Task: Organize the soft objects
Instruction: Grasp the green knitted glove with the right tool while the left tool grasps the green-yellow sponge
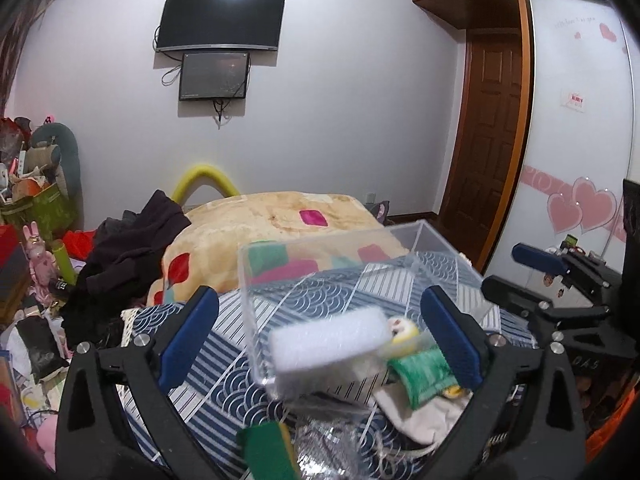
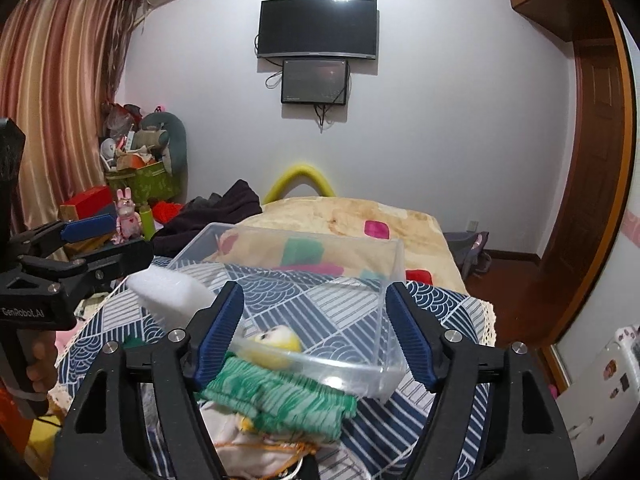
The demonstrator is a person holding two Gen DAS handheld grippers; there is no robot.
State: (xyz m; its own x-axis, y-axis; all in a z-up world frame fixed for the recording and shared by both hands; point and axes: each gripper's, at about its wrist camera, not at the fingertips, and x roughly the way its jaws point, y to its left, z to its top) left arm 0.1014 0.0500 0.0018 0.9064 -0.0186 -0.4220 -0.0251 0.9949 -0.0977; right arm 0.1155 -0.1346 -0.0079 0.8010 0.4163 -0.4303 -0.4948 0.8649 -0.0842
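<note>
A clear plastic box (image 1: pixel 344 268) (image 2: pixel 320 296) stands on a blue patterned cloth (image 1: pixel 192 364) (image 2: pixel 344 312). A white sponge block (image 1: pixel 328 344) (image 2: pixel 172 292) is blurred at the box's near left rim, free of both grippers. My left gripper (image 1: pixel 326 340) is open around it. A doll with a yellow head (image 2: pixel 280 342) and green knit dress (image 1: pixel 424 376) (image 2: pixel 280 396) lies against the box's near wall. My right gripper (image 2: pixel 316 336) is open over the doll. A green and yellow sponge (image 1: pixel 268 452) and a white pouch (image 1: pixel 428 416) lie nearer.
A folded beige blanket (image 1: pixel 280 220) (image 2: pixel 352 216) lies behind the box, dark clothes (image 1: pixel 128 252) to its left. Cluttered boxes and toys (image 1: pixel 36 216) (image 2: pixel 132 184) stand at the far left. A wooden door (image 1: pixel 492 132) and a white wardrobe (image 1: pixel 576 120) are at right.
</note>
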